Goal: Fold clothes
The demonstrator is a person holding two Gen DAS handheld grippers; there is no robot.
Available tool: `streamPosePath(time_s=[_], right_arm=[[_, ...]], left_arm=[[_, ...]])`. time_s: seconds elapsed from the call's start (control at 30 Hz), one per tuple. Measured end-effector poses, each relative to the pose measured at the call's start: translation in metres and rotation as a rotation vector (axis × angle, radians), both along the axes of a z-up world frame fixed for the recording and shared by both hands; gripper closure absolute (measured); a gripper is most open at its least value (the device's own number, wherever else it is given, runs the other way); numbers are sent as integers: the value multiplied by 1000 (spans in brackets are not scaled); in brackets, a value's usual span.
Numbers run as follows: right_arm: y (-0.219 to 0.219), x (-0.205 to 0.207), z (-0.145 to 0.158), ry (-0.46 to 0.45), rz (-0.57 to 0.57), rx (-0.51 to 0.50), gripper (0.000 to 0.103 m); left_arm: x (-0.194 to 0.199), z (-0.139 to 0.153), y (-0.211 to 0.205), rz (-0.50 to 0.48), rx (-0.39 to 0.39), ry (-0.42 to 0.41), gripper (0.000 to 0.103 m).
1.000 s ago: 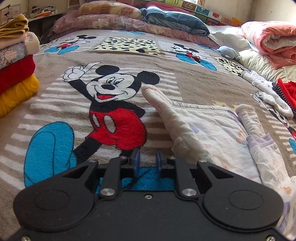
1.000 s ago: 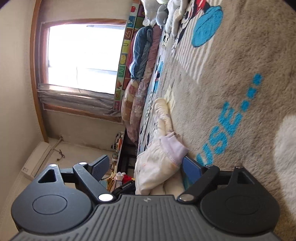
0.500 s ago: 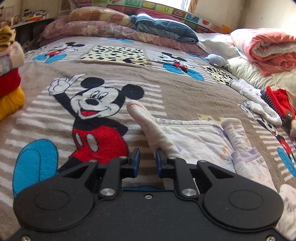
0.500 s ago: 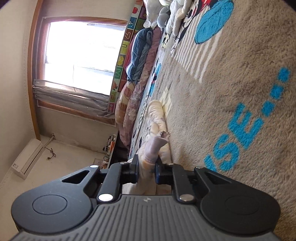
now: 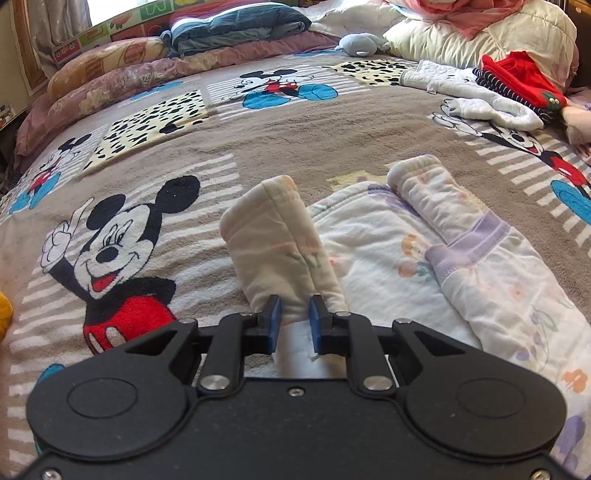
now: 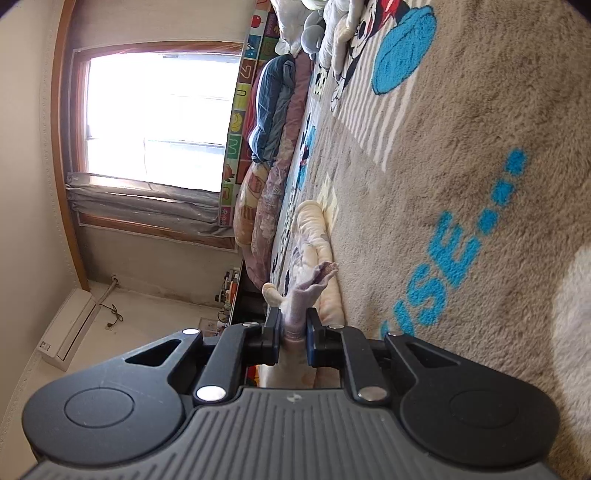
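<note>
The pale floral garment lies spread on the Mickey Mouse blanket, just right of the large Mickey figure in the left wrist view. One cream sleeve stands lifted off the blanket beside that figure. My left gripper is clamped on the sleeve's near end; cloth fills the narrow gap between the blue pads. The other sleeve, with its lilac cuff, lies folded across the garment body, on the side away from Mickey.

Right wrist view, rolled sideways: my right gripper has just been closing and now pinches a lilac cuff, the fabric bunched between the pads and poking out past them.

Beyond the garment from Mickey, a white piece and a red one lie near the blanket's far edge. Folded quilts line the wall under the window.
</note>
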State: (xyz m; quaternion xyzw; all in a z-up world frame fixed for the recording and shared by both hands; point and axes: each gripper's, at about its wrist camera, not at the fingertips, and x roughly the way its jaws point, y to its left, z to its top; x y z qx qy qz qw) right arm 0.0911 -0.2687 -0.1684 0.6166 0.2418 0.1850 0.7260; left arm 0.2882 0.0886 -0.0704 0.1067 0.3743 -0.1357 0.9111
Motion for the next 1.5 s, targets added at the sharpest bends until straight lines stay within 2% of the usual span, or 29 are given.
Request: streamPosePath(time_s=[0.1,0.23,0.3,0.37,0.43,0.57,0.67,0.87,1.03,1.2,1.3,1.37,1.47,1.5], right_arm=[[2,-2,-4,24,-3,7,84],[4,-3,-7,31,-9,3,73],[4,-3,-8,38,-11,2,72],[5,-2,-10,43,-9,4,70],[4,-2,-12,45,-8,8,70],[3,-1,-14,48,-3,8,70],[2,1,-15,51,1,10,70],[1,2,-14,47,2,8,68],[-1,0,-14,43,-2,14,64],[-1,-1,-12,43,-4,28,59],[-1,0,-13,46,-5,37,58],[-2,1,-13,47,-6,43,56],[-1,2,-13,46,-6,38,56],[-1,3,-13,45,-5,35,56]], left_arm=[[-2,15,14,38,-78,-37,89],[10,17,26,128,-82,-60,89],[20,14,31,155,-115,-47,89],[32,11,32,167,-148,-35,89],[41,10,24,123,-155,-26,89],[56,-1,-6,-1,-77,55,89],[56,-18,-20,-32,0,78,89],[62,-14,-24,-22,20,125,89],[50,14,-18,-11,-41,67,89],[38,39,12,53,-178,-15,89],[45,36,33,159,-226,-27,89],[53,24,37,199,-222,7,89],[64,4,19,149,-203,62,89],[65,0,11,133,-165,70,89]])
